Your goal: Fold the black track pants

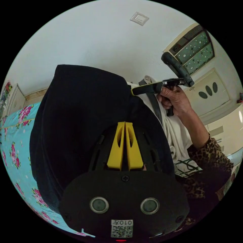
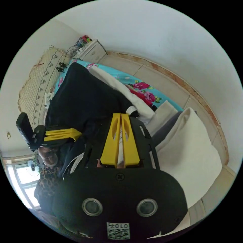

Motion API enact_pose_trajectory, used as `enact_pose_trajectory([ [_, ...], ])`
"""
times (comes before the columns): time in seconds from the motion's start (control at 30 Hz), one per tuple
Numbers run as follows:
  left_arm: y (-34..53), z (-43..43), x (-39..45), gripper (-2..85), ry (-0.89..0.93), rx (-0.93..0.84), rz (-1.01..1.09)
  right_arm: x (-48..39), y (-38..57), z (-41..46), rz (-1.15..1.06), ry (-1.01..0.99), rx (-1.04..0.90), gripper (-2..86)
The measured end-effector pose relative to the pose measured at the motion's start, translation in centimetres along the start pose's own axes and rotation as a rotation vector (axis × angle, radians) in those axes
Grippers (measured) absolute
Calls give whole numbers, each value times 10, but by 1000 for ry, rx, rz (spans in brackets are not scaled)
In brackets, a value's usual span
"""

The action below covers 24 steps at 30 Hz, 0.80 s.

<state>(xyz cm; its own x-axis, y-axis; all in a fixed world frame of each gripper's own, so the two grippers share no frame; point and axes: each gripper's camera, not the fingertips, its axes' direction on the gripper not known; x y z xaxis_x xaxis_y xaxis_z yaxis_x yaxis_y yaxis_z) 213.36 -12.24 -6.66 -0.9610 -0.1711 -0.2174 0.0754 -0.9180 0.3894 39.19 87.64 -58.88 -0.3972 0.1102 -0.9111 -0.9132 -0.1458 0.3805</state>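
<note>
The black track pants (image 1: 78, 114) hang lifted in the air between the two grippers, above a floral bedspread (image 1: 15, 141). My left gripper (image 1: 125, 124) has its yellow jaws pressed together on the pants' dark cloth. The right gripper (image 1: 141, 89), held by a hand (image 1: 176, 97), pinches the pants' upper edge. In the right gripper view the right gripper (image 2: 121, 116) is shut at the pants' (image 2: 83, 101) edge, with a pale strip showing between its jaws. The left gripper (image 2: 63, 134) there clamps black cloth at the left.
A white garment (image 1: 174, 131) with a grey band hangs behind the pants. White cloth (image 2: 189, 152) and a red piece (image 2: 138, 96) lie on the bed. A padded headboard (image 2: 35, 86), a small cabinet (image 2: 93, 52), doors (image 1: 212, 93) and a leopard-print sleeve (image 1: 210, 157) surround the spot.
</note>
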Motion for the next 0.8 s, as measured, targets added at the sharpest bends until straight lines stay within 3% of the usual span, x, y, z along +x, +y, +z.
enact_pose_trajectory([
  [0.07,1,-15,-2,-3,109,-29,-40,3,-3,0,13,-19,7,23],
  [0.1,7,-40,5,-3,123,44,5,2,0,-6,4,-28,46,23],
  [0.2,36,-100,8,-3,-111,151,-24,-19,20,-41,-149,-138,299,22],
  [0.27,56,-117,-3,-3,-171,180,-94,-52,6,-36,-291,-298,236,21],
  [0.33,71,-115,-4,-3,-172,122,-88,-80,-10,-20,-356,-321,189,21],
  [0.4,100,-109,1,-3,-279,100,-92,-108,-26,8,-390,-267,94,21],
  [0.5,131,-105,-3,-2,-289,174,-119,-129,-45,82,-398,-63,-126,21],
  [0.53,134,-104,-2,-2,-294,186,-117,-124,-48,106,-385,-76,-154,21],
  [0.63,144,-108,-2,-2,-286,197,-113,-98,-51,118,-307,-215,-156,22],
  [0.73,150,-118,3,-2,-223,200,-100,-93,-50,122,-300,-197,-189,22],
  [0.8,169,-143,23,-2,-304,298,-70,-98,-46,104,-354,-143,-84,21],
])
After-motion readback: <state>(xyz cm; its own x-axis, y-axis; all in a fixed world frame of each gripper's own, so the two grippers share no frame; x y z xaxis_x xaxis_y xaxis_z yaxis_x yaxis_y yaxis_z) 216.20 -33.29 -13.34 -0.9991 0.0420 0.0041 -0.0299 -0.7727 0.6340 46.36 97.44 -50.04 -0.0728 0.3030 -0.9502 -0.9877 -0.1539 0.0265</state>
